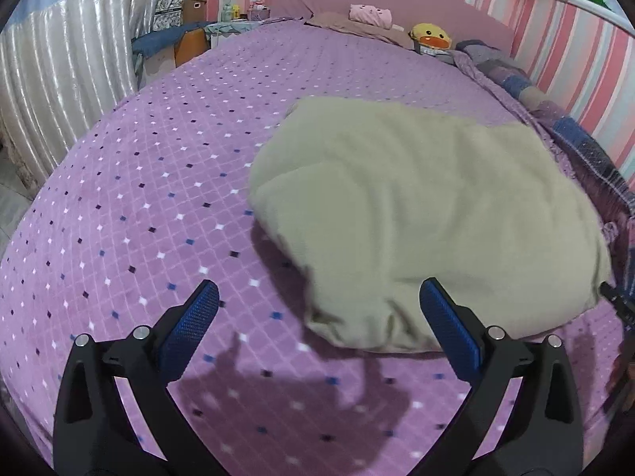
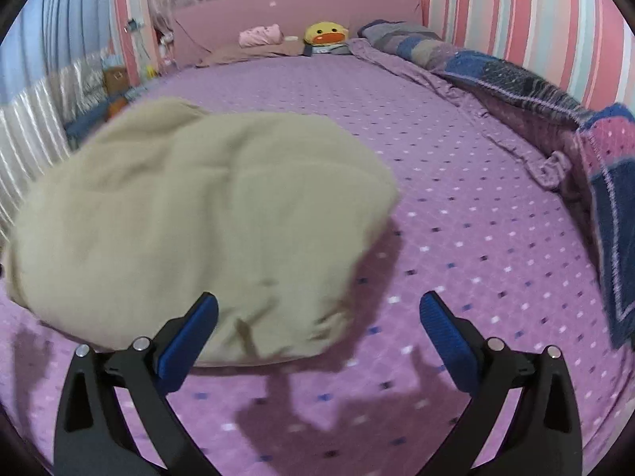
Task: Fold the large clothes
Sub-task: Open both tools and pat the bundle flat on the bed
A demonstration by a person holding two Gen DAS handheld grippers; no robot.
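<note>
You're hovering left hand-held gripper [image 1: 317, 313] and right hand-held gripper [image 2: 317, 323] wide, empty; beige garment [image 1: 428, 214] lying folded on bed [image 1: 139, 206]. Next: grabbing edge at 12 o'clock.

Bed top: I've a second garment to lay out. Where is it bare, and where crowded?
Bare bedspread lies left of the beige garment, towards the curtain, and between the garment and the patchwork blanket. The headboard end is crowded: duck plush, pink bundle.
</note>
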